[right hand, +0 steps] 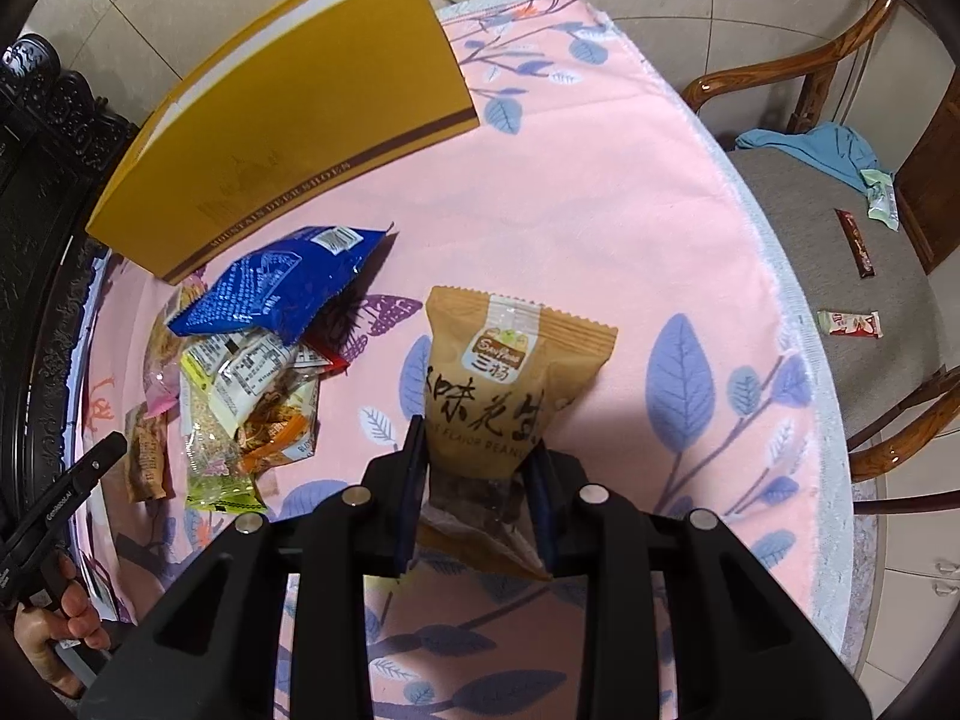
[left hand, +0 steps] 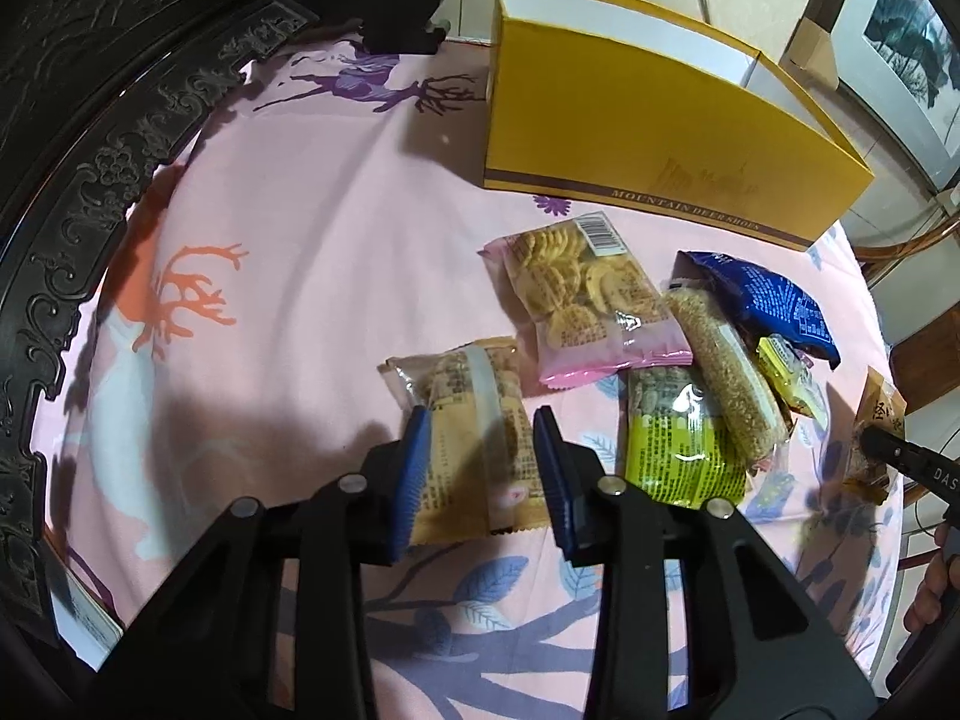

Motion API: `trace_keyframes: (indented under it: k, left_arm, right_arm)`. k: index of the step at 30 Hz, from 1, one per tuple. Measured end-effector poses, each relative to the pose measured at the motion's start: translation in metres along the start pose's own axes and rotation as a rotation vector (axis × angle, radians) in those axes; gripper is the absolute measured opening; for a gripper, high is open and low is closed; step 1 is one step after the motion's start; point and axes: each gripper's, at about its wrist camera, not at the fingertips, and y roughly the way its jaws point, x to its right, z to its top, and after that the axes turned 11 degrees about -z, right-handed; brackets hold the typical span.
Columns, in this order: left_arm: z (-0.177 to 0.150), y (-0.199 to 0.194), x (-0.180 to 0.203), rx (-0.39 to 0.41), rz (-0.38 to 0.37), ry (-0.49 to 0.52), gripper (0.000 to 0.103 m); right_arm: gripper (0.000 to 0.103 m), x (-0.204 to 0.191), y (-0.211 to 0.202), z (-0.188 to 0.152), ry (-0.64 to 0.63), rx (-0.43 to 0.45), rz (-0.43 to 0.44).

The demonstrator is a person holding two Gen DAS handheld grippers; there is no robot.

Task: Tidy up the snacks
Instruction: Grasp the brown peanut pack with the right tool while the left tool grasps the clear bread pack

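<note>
left tool [left hand: 483, 474]: fingers straddle the tan snack pack [left hand: 474, 432] lying flat on the bench [left hand: 270, 300]; blue pads at both long sides, contact looks made but cannot tell if it is clamped.
right tool [right hand: 477, 483]: closed on the peanut bag [right hand: 510, 384], gripped at its bottom seam, top end pointing away; bag looks lifted clear of the cloth, likely so it can be carried off.
yellow box [left hand: 630, 120]: one, open top, stands at the far edge of the bench; probably where the snacks go, judging by the task.
snack pile: between the box and the near edge, loosely overlapping, so each must be picked singly.
count, left view: one pink cracker pack [left hand: 591, 306], one blue bag [left hand: 762, 300], one green pack [left hand: 678, 450], one sesame bar [left hand: 720, 372], one small yellow pack [left hand: 786, 378].
chair [right hand: 810, 228]: beside the bench, three small wrappers on its seat, plus blue cloth.
progress: judged early; box contents not visible.
</note>
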Motion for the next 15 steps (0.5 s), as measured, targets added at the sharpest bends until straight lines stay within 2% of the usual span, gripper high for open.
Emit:
trace_keyframes:
  k: [8, 9, 11, 12, 13, 15]
  left_arm:
    - [-0.001, 0.012, -0.021, -0.031, -0.036, -0.111, 0.035]
    - [0.0, 0.016, -0.021, -0.047, -0.038, -0.117, 0.037]
    - [0.002, 0.021, -0.018, -0.055, -0.046, -0.116, 0.057]
    - [0.003, 0.023, -0.014, -0.06, -0.056, -0.11, 0.061]
    - [0.004, 0.026, -0.01, -0.068, -0.064, -0.102, 0.07]
    - [0.005, 0.035, 0.0, -0.082, -0.039, -0.062, 0.071]
  right_arm:
    - [0.031, 0.002, -0.008, 0.001, 0.013, 0.012, 0.014]
    - [0.031, 0.003, -0.008, 0.0, 0.015, 0.012, 0.015]
    - [0.031, 0.003, -0.009, 0.0, 0.016, 0.01, 0.013]
    - [0.031, 0.004, -0.009, 0.0, 0.019, 0.009, 0.015]
    - [0.031, 0.004, -0.009, 0.0, 0.021, 0.01, 0.015]
    - [0.031, 0.004, -0.01, 0.001, 0.024, 0.011, 0.014]
